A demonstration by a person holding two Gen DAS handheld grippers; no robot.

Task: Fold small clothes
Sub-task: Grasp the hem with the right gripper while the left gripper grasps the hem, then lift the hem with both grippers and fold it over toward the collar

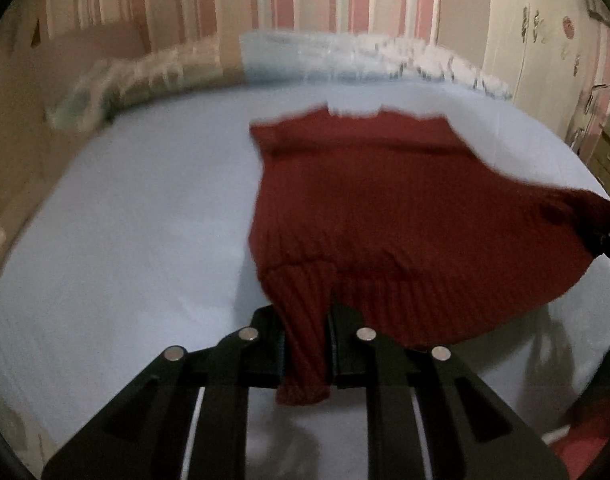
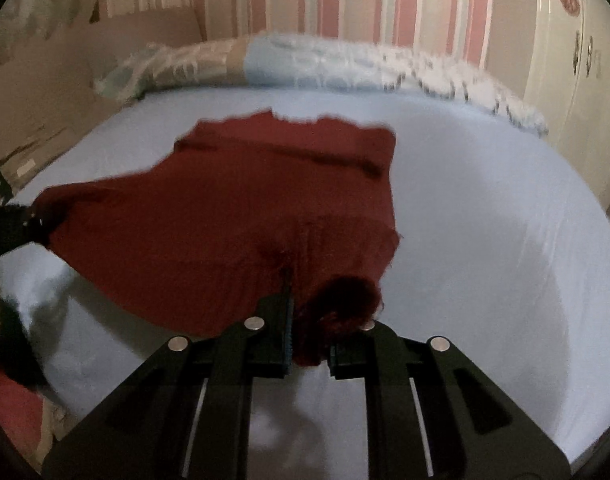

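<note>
Left wrist: red sweater, no legible writing

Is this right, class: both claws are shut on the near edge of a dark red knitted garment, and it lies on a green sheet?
Not quite: the sheet is pale blue, not green, as both wrist views show. The rest stands: the left claw and right claw are each shut on the near edge of the dark red knitted garment.

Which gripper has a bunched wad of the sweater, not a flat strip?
The right gripper: sweater fabric balls up at its tips. The left gripper pinches a flat ribbed strip.
</note>
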